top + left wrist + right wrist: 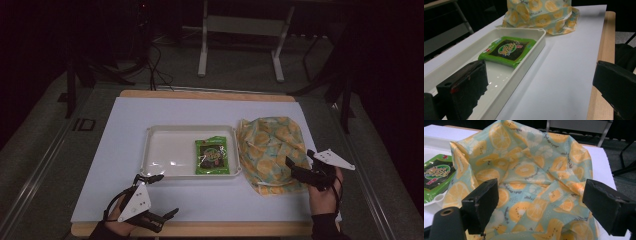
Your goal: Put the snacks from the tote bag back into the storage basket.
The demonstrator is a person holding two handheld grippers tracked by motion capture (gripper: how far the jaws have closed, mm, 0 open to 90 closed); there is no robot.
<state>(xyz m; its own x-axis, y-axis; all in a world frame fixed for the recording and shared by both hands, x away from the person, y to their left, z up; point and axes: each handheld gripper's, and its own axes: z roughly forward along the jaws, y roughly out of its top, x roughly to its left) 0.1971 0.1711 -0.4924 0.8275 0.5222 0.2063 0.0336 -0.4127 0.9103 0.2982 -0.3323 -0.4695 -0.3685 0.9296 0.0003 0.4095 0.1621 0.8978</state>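
A fruit-print cloth bag (270,150) is seen crumpled on the white sheet (130,120) at the right of the desk (210,93), its left edge just beside the white tray (165,131). A green snack packet (212,156) is laid flat in the tray's right end. The right gripper (300,163) is held at the bag's near right edge, jaws wide apart with the fabric (536,177) framed between them; contact cannot be told. The left gripper (160,196) is held low at the desk's near left edge, jaws apart and nothing between them, near the tray's front left corner.
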